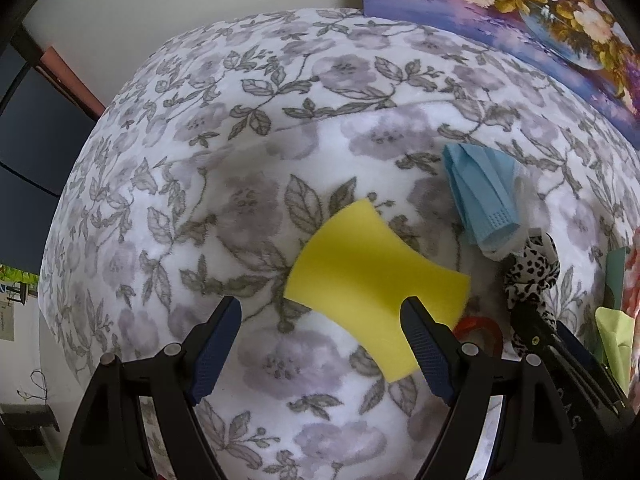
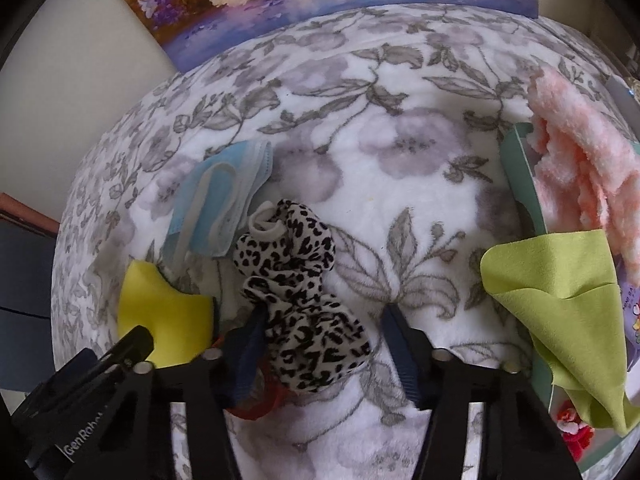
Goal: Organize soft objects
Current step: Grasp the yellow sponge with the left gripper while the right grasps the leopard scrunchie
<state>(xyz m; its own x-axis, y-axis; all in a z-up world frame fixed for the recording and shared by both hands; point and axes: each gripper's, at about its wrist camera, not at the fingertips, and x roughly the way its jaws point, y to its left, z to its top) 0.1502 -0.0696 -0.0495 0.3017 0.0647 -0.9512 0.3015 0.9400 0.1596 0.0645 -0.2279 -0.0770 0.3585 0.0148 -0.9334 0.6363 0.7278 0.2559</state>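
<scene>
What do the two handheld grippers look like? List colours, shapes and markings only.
The left gripper has a black plastic frame with triangular cut-outs, round silver pins at the joints and two dark blue ribbed fingers. The right gripper is built the same way, with black arms, silver pins and blue ribbed fingers. White lettering shows on the left gripper's black body in the right wrist view.

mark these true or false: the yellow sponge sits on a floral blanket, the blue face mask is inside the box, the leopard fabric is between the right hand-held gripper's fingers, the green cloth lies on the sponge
1. The yellow sponge sits on the floral blanket. True.
2. The blue face mask is inside the box. False: it lies on the blanket beside the leopard fabric.
3. The leopard fabric is between the fingers of the right hand-held gripper. True.
4. The green cloth lies on the sponge. False: it drapes over the box edge, far from the sponge.
</scene>
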